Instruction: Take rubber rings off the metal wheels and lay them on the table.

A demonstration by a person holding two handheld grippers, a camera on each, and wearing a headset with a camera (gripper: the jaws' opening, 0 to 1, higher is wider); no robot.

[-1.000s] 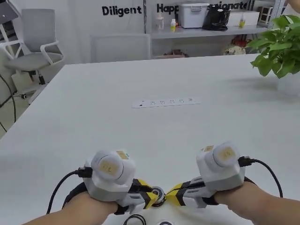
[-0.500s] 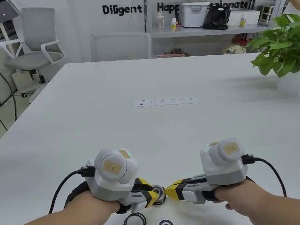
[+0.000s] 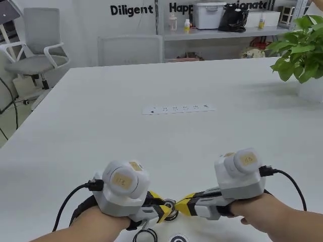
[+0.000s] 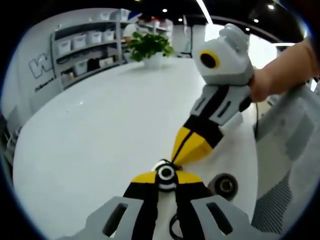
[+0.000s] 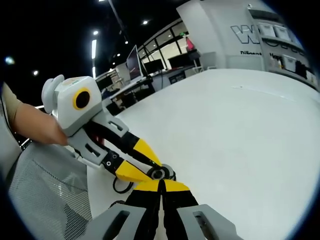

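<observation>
Left hand-held gripper (image 4: 165, 181): jaws clamped on a metal wheel (image 4: 165, 171), held just above the surface (image 3: 166, 146) at its near edge.
Loose rubber ring (image 3: 146, 235): lay flat on the surface below that gripper.
Right hand-held gripper (image 5: 161, 186): jaws pressed together, tips touching the held wheel's rim; could not tell if rubber was caught.
Second wheel (image 4: 223, 185): on the surface beside.
Technique, my judgement: firm left clamp, nip only the rubber, peel sideways off the rim.
</observation>
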